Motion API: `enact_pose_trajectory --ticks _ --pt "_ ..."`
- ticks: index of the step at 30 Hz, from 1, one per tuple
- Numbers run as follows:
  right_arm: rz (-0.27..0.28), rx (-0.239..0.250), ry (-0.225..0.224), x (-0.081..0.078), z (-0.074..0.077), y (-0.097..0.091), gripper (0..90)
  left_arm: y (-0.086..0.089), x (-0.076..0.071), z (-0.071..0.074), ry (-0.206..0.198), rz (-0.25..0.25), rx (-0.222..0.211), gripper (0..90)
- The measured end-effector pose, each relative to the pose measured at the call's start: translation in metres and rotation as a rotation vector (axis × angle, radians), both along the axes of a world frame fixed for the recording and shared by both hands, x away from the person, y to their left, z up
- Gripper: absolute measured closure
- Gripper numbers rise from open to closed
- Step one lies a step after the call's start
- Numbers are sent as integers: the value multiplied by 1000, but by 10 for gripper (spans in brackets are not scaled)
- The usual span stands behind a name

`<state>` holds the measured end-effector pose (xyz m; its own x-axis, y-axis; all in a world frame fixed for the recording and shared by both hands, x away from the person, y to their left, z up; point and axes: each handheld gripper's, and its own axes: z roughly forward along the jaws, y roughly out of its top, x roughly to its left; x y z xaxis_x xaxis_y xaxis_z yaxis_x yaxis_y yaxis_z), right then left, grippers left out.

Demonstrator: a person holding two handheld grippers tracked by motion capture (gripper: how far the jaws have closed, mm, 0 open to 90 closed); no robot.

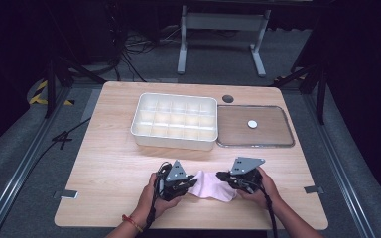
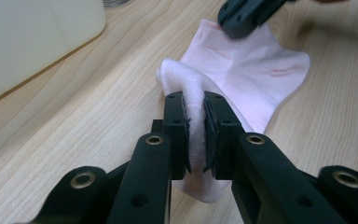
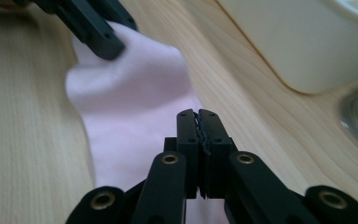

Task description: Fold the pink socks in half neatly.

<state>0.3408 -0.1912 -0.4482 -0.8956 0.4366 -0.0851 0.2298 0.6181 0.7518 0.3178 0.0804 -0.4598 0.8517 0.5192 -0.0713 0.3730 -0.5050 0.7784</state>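
Both your grippers sit at the pink sock point(image 1: 210, 186) on the table's point(image 1: 109, 163) near edge — your left gripper point(image 2: 195, 122) is clamped on a bunched fold, your right gripper point(image 3: 198, 128) has its jaws pressed together over the fabric.

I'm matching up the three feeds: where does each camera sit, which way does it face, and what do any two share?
High view: above the near table edge, looking forward and down at the table; both forearms, left tongs and right tongs show.
Left gripper view: rides the left tongs, facing along shut jaws pinching the pink sock.
Right gripper view: rides the right tongs, jaws shut over the sock, facing the left tongs.
Shared: all three show the sock and the white divided box.
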Motion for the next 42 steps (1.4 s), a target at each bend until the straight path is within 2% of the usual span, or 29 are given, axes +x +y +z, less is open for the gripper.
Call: enact_pose_trajectory --ticks 2,4,6,8,10,14,16,20,30,32,35,42 --pt "-15 -7 5 -2 0 -11 862 0 0 0 0 1 2 804" --pt "-25 -40 -1 -5 -2 -17 817 0 1 0 -1 2 1 804" --pt "-25 -48 10 -7 -3 -21 761 -1 1 0 -1 1 3 802" --pt "-28 -52 27 -7 -5 -22 717 -2 1 -1 4 4 -2 802" --pt "-34 -60 20 -8 -5 -22 671 -2 0 -1 2 2 3 802" --pt "-62 -81 30 -3 -10 -21 635 -2 1 -1 0 2 2 802" --pt "-79 -93 64 3 -17 -22 627 -2 1 -1 0 6 5 801" --pt "-78 -57 98 7 -21 -24 666 -3 4 1 -7 7 7 801" --pt "-62 -39 108 12 -22 -22 668 -4 14 2 2 9 4 794" --pt "-61 -44 102 12 -22 -21 691 -9 13 4 -10 3 31 796" --pt "-59 -64 78 10 -21 -17 708 -12 12 5 -15 -5 46 798" --pt "-64 -57 79 12 -22 -16 695 -17 15 9 -20 -2 18 797"
